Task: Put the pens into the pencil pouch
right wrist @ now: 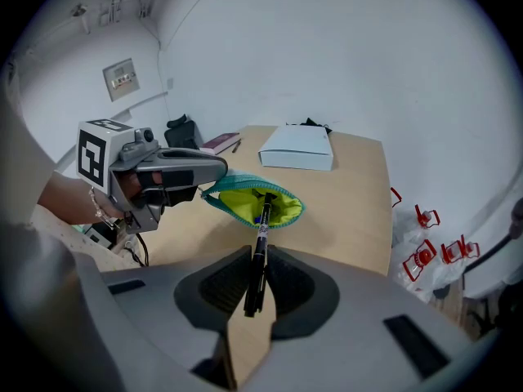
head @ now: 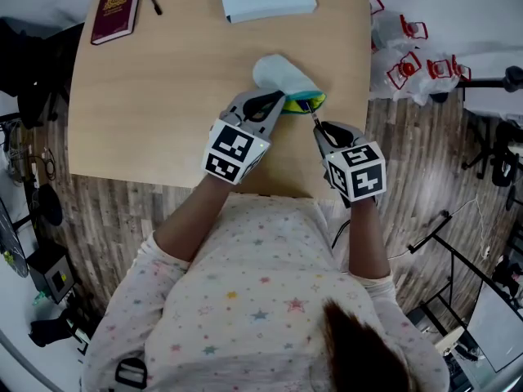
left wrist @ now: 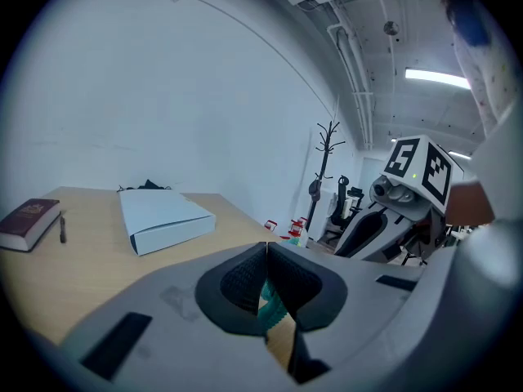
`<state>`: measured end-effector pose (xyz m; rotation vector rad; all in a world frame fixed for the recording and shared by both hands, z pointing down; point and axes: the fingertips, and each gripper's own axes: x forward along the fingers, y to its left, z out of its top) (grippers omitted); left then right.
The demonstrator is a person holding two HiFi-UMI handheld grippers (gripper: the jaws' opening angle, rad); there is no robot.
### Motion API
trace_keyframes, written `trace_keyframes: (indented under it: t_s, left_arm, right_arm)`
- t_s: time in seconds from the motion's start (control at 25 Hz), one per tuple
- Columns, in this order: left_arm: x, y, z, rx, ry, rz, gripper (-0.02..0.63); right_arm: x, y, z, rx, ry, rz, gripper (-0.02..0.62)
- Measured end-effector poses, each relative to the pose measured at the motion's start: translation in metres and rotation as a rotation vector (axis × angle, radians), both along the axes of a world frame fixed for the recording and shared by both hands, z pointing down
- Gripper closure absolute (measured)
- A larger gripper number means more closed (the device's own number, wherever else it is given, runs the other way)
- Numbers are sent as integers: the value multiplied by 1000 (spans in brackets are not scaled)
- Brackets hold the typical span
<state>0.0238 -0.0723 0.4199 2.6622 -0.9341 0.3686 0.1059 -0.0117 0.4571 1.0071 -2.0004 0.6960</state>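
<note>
While left gripper (left wrist: 265,258) fingers pinch pouch (right wrist: 282,211) rim, right gripper (right wrist: 258,256) fingers grasp pen (right wrist: 261,223).

Pale star-print top (head: 245,300) — grey left gripper (head: 280,103) and right gripper (head: 319,127), black-and-white marker cubes (head: 235,152).
</note>
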Motion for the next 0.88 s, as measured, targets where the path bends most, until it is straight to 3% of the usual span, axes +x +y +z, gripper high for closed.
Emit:
trace_keyframes:
  t_s: [0.88]
  left_arm:
    - [6, -5, 2, -11, 17, 1, 591]
  right_arm:
    - [-15, -32, 2, -24, 65, -89, 535]
